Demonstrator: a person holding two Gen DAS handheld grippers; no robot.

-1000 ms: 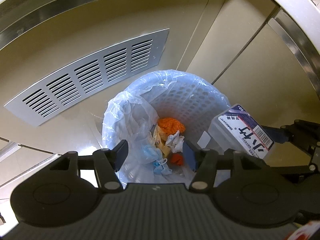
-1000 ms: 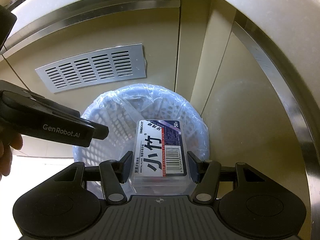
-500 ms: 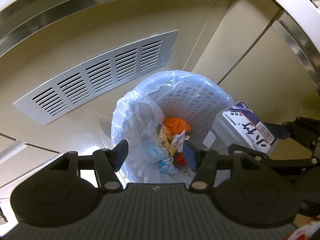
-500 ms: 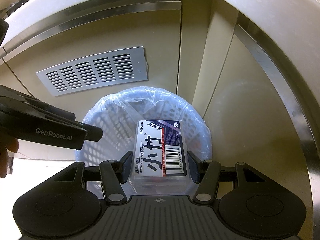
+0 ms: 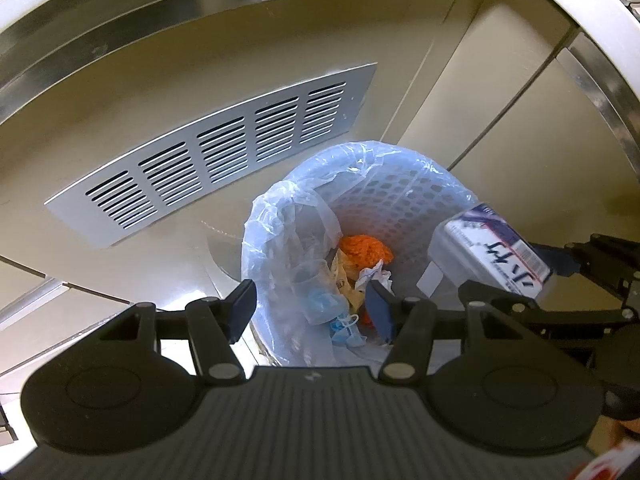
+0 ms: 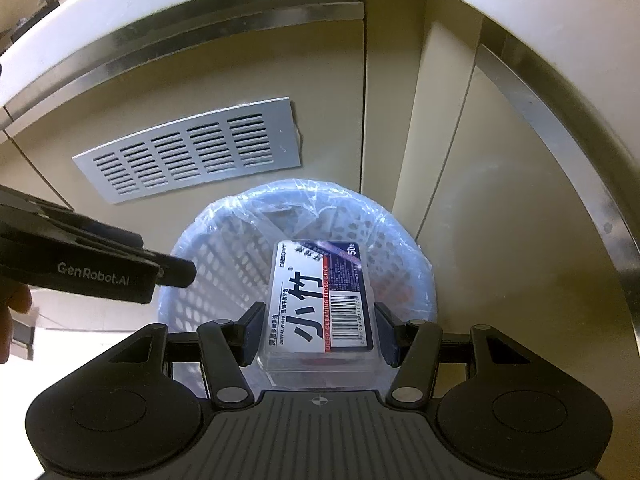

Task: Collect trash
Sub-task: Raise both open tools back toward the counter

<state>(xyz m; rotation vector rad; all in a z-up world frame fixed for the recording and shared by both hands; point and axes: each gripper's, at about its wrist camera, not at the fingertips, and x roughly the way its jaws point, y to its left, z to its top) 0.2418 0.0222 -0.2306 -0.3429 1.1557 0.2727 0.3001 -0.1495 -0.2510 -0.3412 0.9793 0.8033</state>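
— What have I got in my right fingers?
— A clear plastic dental floss box (image 6: 320,300), flat and rectangular, with a white and dark blue label, big black characters and a barcode. My pads press on its two long sides, label up, far end tipped down.
— And where is it?
— Over the near right part of the white perforated bin (image 5: 400,200), which has a pale blue bag liner (image 5: 280,248).
— What's in the bin?
— Orange scraps (image 5: 364,248), crumpled white paper (image 5: 372,276), a blue face mask (image 5: 340,324).

Floss box (image 5: 494,254) held over lined bin (image 5: 404,200), trash inside
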